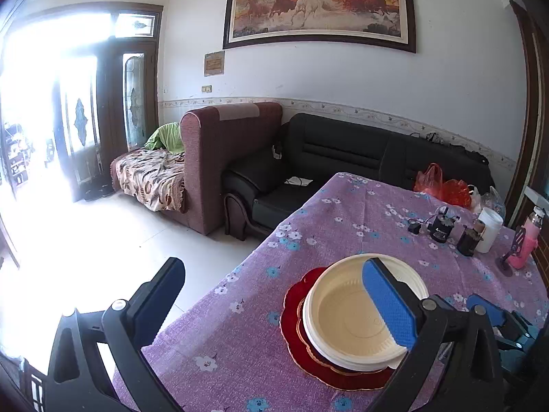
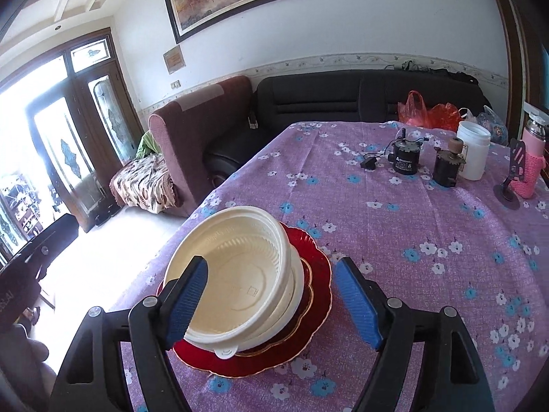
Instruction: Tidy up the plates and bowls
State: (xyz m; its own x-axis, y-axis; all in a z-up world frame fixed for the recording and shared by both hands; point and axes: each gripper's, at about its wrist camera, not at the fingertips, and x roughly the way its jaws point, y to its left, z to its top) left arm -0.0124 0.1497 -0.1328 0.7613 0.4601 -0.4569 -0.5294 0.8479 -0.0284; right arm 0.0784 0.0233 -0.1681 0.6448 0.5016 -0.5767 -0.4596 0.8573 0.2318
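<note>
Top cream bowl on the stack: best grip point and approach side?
Grip the cream bowl by its flanged rim, one finger inside the wall and one outside, coming from above on the near side by the small tab. It sits upright and nested in another bowl on the red plate, so its lower wall is hidden; only the rim is free. Both grippers are open.

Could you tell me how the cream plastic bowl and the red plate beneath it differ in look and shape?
The cream bowl is deep, matte and ribbed inside; the red plate is shallow, glossy and scalloped with a gold edge. The bowl sits on top of the stack, the plate at the bottom on the tablecloth. Both are round and upright.
</note>
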